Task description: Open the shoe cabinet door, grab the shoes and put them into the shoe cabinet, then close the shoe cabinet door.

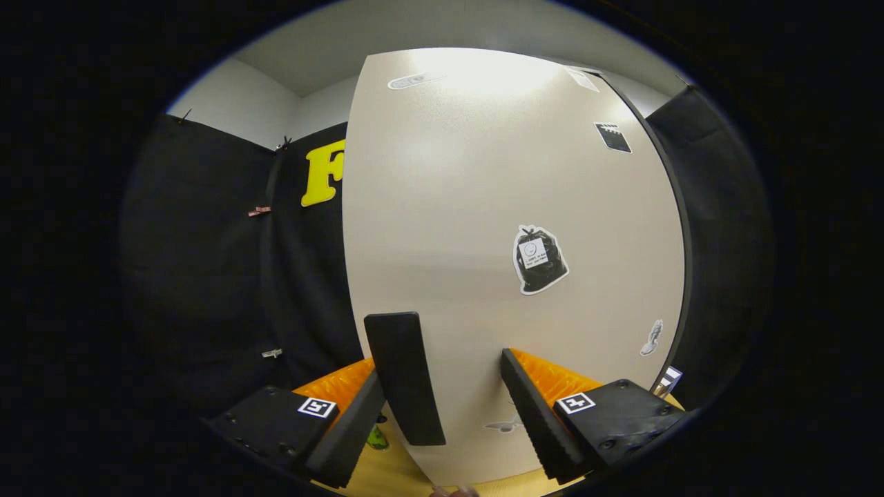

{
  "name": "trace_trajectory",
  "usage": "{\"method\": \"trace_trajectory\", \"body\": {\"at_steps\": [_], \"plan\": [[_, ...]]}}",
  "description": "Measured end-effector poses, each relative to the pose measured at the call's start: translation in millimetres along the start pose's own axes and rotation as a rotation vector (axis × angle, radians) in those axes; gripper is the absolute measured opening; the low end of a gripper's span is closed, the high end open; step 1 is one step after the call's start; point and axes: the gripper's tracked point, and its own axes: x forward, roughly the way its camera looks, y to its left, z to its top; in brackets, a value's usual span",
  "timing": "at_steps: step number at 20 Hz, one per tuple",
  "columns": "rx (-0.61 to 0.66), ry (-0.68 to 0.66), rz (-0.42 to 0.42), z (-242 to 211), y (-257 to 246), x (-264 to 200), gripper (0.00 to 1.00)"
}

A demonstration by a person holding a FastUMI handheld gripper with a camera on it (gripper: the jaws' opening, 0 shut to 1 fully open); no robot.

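The shoe cabinet door (483, 179) is a pale beige panel standing close in front of me. A black upright bar handle (404, 376) is fixed low on it, near its left edge. My gripper (442, 366) is open, with the handle between the fingers. The handle sits close to the left finger (349, 428), and a wide gap separates it from the right finger (535, 414). Neither finger visibly presses on the handle. I cannot tell whether the door is ajar.
Stickers dot the door, among them a black bag-shaped one (539, 259). Black cloth wall (207, 276) hangs to the left of the door and another dark panel (718, 228) to its right. A light wooden surface (394, 473) lies below, with a small green thing (377, 438) by the left finger.
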Motion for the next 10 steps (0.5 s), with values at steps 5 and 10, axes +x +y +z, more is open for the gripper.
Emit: {"method": "trace_trajectory", "body": {"at_steps": [5,10], "plan": [[-0.008,-0.018,-0.01,0.7,-0.9,4.9,0.99],[0.016,-0.044,-0.015,7.3,3.3,5.3,1.0]]}}
